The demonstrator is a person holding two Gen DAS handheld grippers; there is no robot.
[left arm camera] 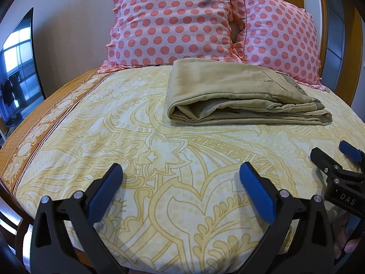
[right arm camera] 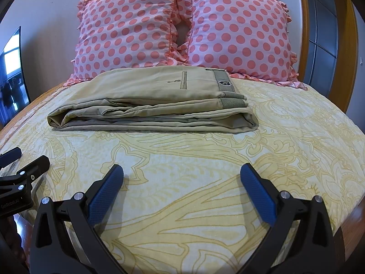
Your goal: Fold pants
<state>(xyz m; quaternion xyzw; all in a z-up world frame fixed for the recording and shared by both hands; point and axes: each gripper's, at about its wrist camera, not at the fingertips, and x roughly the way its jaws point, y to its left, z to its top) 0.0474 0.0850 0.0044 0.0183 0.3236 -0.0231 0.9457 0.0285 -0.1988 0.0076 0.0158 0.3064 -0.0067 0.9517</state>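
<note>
Khaki pants lie folded into a flat stack on the bed, just in front of the pillows. In the right wrist view the pants show a back pocket and grey waistband on top. My left gripper is open and empty, hovering over the bedspread short of the pants. My right gripper is open and empty too, also short of the pants. The right gripper shows at the right edge of the left wrist view. The left gripper shows at the left edge of the right wrist view.
Two pink polka-dot pillows lean against the wall behind the pants. The yellow patterned bedspread covers the bed. A dark TV screen stands at the left. A wooden door frame is at the right.
</note>
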